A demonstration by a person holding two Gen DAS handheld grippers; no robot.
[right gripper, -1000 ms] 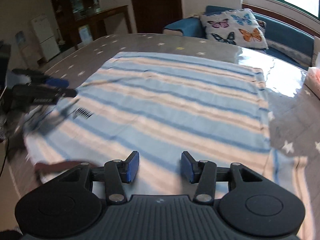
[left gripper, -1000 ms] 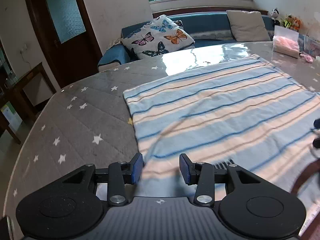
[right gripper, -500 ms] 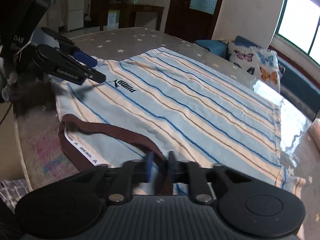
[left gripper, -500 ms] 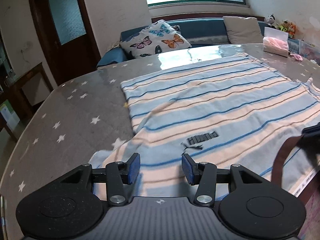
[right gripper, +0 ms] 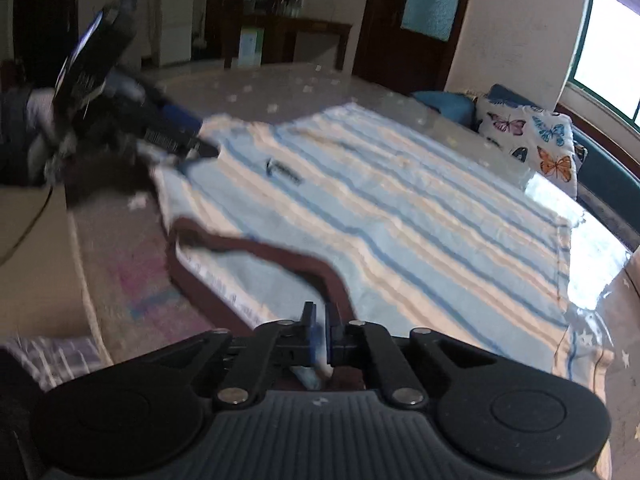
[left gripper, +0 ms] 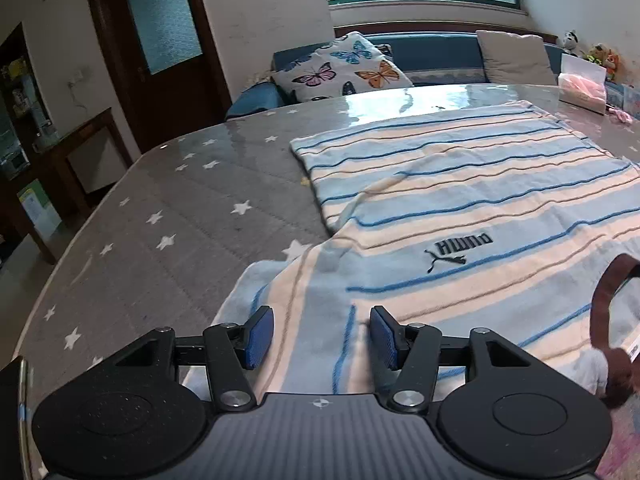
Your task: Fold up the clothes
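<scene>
We are pinching the brown collar (right gripper: 280, 254) of the striped shirt (right gripper: 400, 216), spread flat across the table (left gripper: 160, 216), between the closed fingers of our right gripper (right gripper: 319, 334), while our left gripper (left gripper: 322, 336) is hovering over the near left sleeve (left gripper: 256, 300) with fingers open and empty. With only one side gripped, we are risking dragging the shirt askew and bunching it. The narrow collar band may also be slipping free if we pull hard.

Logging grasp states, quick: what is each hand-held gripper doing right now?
Left hand-held gripper: open, over the striped shirt, holding nothing.
Right hand-held gripper: closed on the shirt near its brown collar.
</scene>
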